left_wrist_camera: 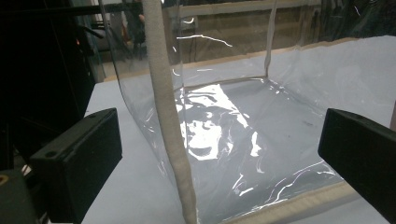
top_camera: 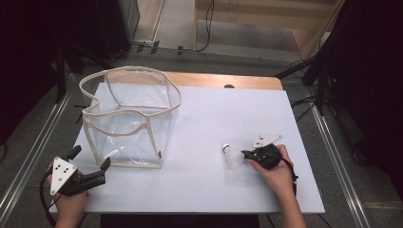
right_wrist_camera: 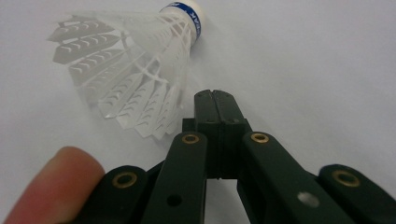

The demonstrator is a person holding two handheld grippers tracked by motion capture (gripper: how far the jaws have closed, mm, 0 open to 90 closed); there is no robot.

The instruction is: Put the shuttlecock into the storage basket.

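While the clear plastic bag (top_camera: 130,118) stands open and empty at the far left of the white tabletop (top_camera: 214,185), a shuttlecock (top_camera: 233,154) lies at the near right, with bare surface between. The left gripper (top_camera: 90,166) gapes near the bag's corner; the right gripper (top_camera: 246,155), jaws together, holds nothing beside the feathers.

A white rectangular tabletop (top_camera: 199,185) rests on a light wooden board (top_camera: 228,80) that shows along its far edge. Grey floor (top_camera: 228,57) surrounds it, crossed by black cables (top_camera: 204,42). Dark curtains (top_camera: 370,71) hang at both sides, and metal rails (top_camera: 342,171) flank the table.
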